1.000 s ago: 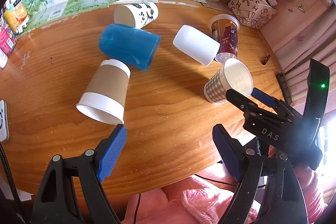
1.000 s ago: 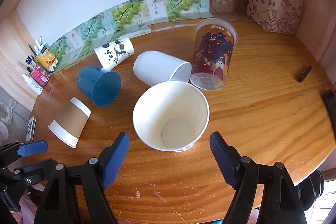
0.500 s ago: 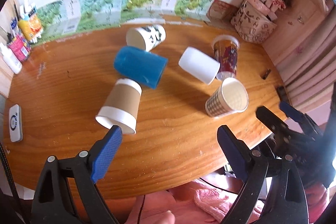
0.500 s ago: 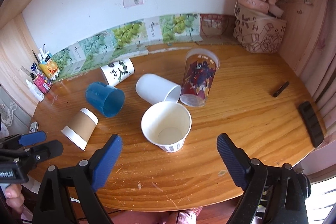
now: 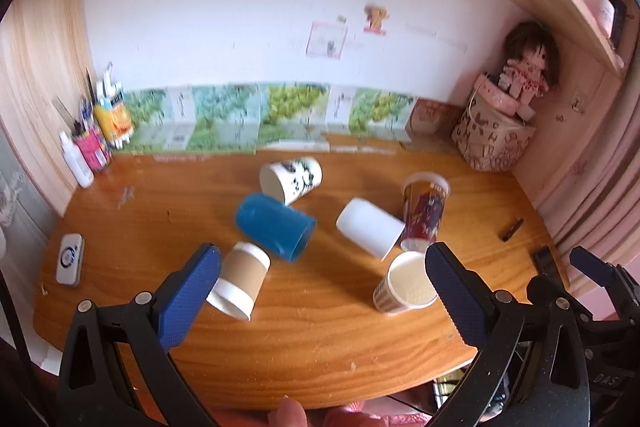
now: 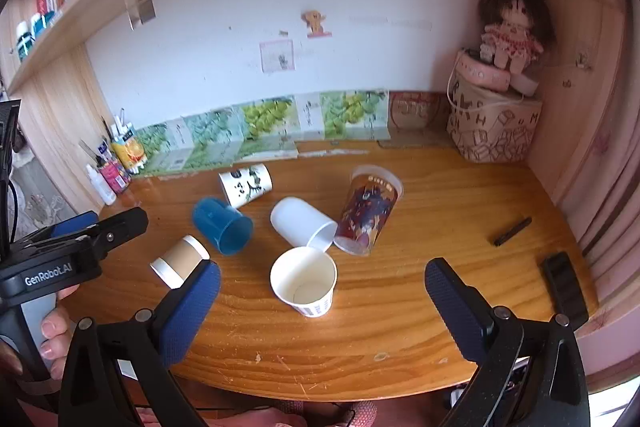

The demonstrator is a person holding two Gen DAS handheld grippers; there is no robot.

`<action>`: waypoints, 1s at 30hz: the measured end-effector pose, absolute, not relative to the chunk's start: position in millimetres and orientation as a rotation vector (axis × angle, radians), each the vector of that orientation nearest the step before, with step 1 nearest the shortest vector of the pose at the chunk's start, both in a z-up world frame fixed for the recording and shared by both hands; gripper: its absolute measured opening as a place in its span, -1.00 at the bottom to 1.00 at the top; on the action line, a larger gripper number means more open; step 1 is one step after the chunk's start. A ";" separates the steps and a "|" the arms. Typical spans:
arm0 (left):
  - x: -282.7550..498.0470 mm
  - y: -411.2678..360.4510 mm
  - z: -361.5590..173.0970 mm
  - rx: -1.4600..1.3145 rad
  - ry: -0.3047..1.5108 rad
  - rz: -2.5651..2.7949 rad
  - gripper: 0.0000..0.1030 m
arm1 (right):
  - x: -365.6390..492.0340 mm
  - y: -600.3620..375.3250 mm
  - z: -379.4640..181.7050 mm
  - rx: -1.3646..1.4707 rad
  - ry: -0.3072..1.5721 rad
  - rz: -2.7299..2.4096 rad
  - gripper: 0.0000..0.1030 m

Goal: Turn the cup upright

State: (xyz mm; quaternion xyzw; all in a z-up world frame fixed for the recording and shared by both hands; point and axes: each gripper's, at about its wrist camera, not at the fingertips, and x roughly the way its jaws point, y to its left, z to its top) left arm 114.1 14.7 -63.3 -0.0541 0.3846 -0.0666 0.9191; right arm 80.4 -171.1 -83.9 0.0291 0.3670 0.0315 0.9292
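1. Cups crowd the left wrist view: the brown-sleeved cup (image 5: pixel 241 279) lies on its side on the table (image 5: pixel 320 339), mouth nearest the left gripper (image 5: pixel 320 291), which gapes wide and holds nothing.
2. Right wrist view: the right gripper (image 6: pixel 322 301) is likewise spread and unladen; the checked cup (image 6: pixel 304 285) stands upright, nothing inside it.

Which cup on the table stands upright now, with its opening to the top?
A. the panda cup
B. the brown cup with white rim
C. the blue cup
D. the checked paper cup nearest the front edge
D: in the right wrist view the checked paper cup stands on its base with its mouth up and its bottom visible inside, while the blue cup, brown cup and panda cup lie on their sides.
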 end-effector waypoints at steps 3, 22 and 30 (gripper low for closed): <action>107.6 5.0 -47.7 -0.097 0.729 -0.116 0.98 | 74.2 -181.0 -66.7 0.072 0.703 0.082 0.99; 57.3 -8.7 12.5 -0.054 0.387 0.086 0.99 | 51.1 -189.9 -20.7 0.101 0.426 0.178 0.99; 45.1 -14.3 16.2 -0.029 0.332 0.122 0.99 | 38.5 -191.1 -19.2 0.119 0.350 0.179 0.99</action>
